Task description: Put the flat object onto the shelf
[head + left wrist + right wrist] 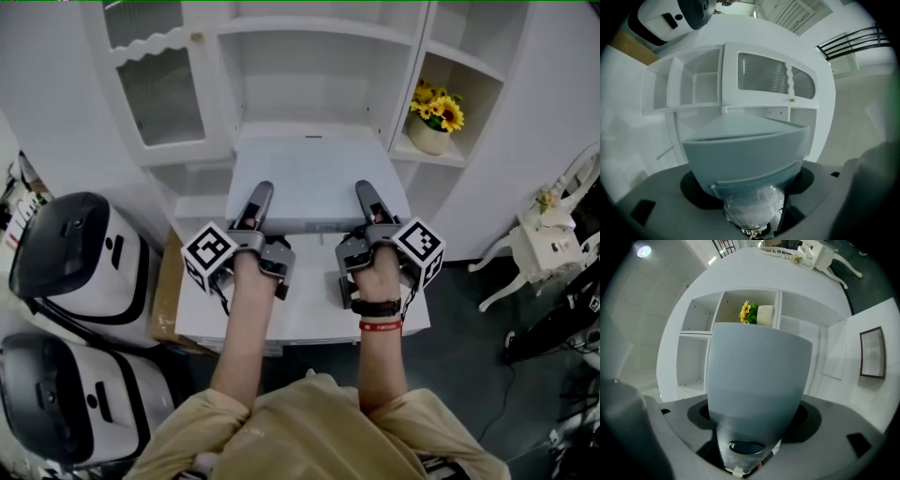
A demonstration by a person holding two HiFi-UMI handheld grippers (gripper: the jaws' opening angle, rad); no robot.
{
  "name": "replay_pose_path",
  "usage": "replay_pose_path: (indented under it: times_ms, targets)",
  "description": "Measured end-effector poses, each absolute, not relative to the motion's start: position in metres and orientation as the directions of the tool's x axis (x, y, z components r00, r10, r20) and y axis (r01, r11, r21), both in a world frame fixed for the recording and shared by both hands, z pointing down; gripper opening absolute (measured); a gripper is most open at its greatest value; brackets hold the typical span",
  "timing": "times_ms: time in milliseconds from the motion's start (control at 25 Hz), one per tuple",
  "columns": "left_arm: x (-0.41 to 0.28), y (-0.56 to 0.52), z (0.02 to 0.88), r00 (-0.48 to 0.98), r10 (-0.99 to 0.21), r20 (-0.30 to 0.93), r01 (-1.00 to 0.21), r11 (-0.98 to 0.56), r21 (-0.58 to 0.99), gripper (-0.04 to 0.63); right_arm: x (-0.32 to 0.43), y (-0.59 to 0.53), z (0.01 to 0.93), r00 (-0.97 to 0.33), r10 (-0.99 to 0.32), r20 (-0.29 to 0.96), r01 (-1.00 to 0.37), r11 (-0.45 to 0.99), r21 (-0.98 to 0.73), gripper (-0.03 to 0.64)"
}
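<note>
A flat pale grey slab (pixel 317 178) hangs level in front of the white shelf unit (pixel 314 56), with its far edge near the sill of the middle compartment. My left gripper (pixel 260 195) is shut on the slab's near left edge, one finger lying on top. My right gripper (pixel 366 193) grips the near right edge the same way. In the left gripper view the slab (pixel 745 150) fills the middle between the jaws. The right gripper view shows the slab (pixel 757 376) the same way, with the shelf compartments behind it.
A pot of yellow flowers (pixel 433 120) stands in the right compartment. A slatted cabinet door (pixel 159 89) is at upper left. A white tabletop (pixel 300 319) lies below the hands. Two white-and-black machines (pixel 75 253) and cardboard (pixel 169 291) stand left, a small white table (pixel 544 234) right.
</note>
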State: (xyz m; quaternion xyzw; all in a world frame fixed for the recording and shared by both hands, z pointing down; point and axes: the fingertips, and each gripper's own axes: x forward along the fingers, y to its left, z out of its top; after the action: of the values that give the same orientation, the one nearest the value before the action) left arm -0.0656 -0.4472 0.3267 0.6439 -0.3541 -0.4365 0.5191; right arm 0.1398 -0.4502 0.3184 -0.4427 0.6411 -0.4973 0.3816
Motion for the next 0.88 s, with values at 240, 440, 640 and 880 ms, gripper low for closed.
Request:
replay_pose_path:
  times_ms: [240, 440, 640, 880]
  targets:
    - [-0.065, -0.458, 0.331, 0.361, -0.912, -0.193, 0.01, -0.203, 0.979, 0.342, 0.141, -0.461, 0.32, -0.312, -0.949, -0.05, -0.188, 0.113, -0.976, 0.354]
    - [-0.065, -0.462, 0.325, 0.361, -0.906, -0.221, 0.018, -0.23, 0.973, 0.342, 0.14, -0.467, 0.308, -0.317, -0.944, -0.097, -0.192, 0.164, -0.968, 0.354]
    - [-0.063, -0.479, 0.328, 0.354, -0.914, -0.197, -0.002, -0.211, 0.977, 0.342, 0.142, -0.485, 0.316, -0.322, -0.943, -0.079, -0.17, 0.139, -0.976, 0.354]
    - [-0.065, -0.495, 0.331, 0.348, -0.918, -0.189, -0.012, -0.206, 0.979, 0.342, 0.141, -0.502, 0.321, -0.318, -0.945, -0.081, -0.155, 0.136, -0.978, 0.354]
